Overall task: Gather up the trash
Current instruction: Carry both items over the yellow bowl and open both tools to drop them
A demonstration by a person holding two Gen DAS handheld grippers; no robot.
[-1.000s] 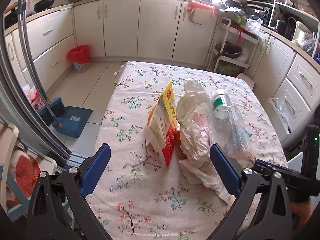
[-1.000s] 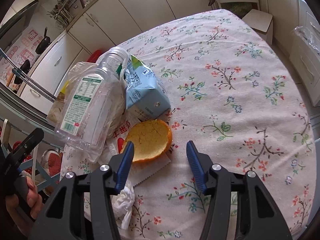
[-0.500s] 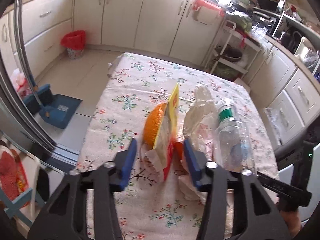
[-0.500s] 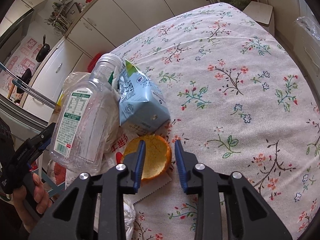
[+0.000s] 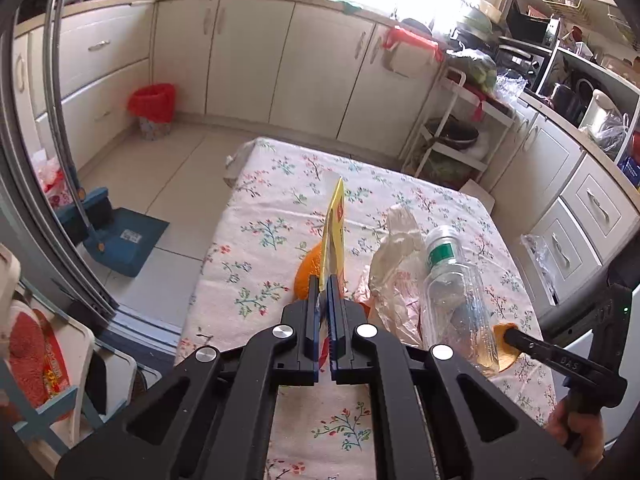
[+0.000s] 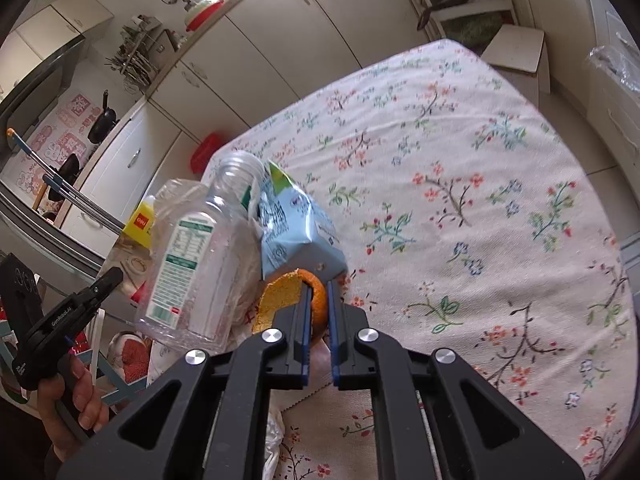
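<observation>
A heap of trash lies on the floral table. My left gripper is shut on the lower edge of a yellow snack packet, which stands edge-on. An orange piece sits just behind it. Right of it are a crumpled plastic bag and a clear bottle. My right gripper has its jaws closing, the pads pinching the rim of an orange peel tilted up off the cloth. The bottle and a blue carton lean just beyond it.
A red-lined bin stands on the floor by the far cabinets. A blue dustpan and brush lie left of the table. A white rack and a cardboard box stand past the far end. The tablecloth spreads to the right.
Both pairs of jaws went from wide apart to closed, the left on the yellow packet, the right on the orange peel. The peel now tilts up from the cloth.
</observation>
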